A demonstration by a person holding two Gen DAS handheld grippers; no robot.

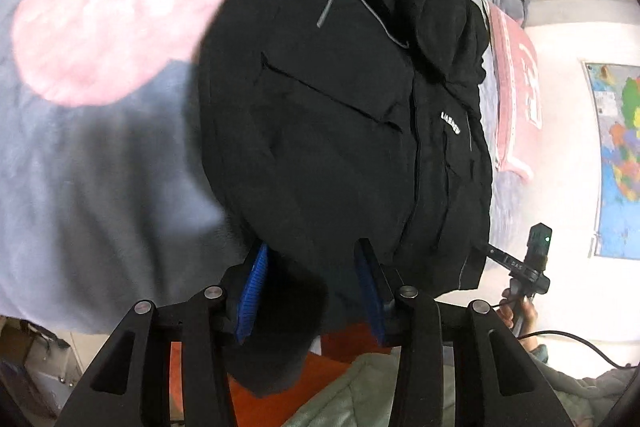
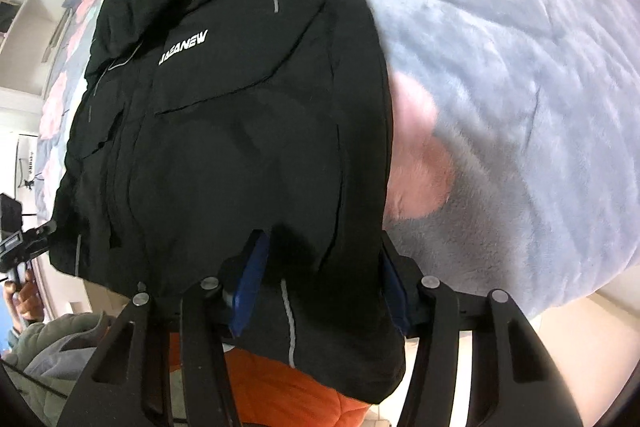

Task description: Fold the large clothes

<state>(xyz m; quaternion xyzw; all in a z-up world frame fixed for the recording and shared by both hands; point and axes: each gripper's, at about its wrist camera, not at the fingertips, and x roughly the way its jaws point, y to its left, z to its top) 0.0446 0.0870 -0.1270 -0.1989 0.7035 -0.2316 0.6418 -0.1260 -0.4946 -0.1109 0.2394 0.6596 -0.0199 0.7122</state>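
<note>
**Kid:** What are your jaws doing?

**Me:** My left gripper (image 1: 310,291) has the bottom hem of the black jacket (image 1: 340,115) between its blue ribbed pads (image 1: 252,295). My right gripper (image 2: 320,291) has the hem between its pads too, further along. Both sets of jaws stand about half open. I cannot tell if the pads really squeeze the cloth or if it just hangs between them.

**Kid:** Where is the jacket?

**Me:** It lies front up on the grey fluffy blanket (image 2: 500,67). The hem is by my jaws and droops off the blanket's near edge. The hood is at the far end. A white logo (image 2: 183,47) sits on the chest.

**Kid:** What could go wrong?

**Me:** I think the cloth could slip out. It looks smooth and thick, and it bunches in lumps. If one side slips, the fold goes crooked. The hem could also drag the soft blanket along.

**Kid:** What else is near?

**Me:** A pink pillow (image 1: 516,91) lies beside the jacket. The blanket has big pink patches (image 1: 120,27).
</note>
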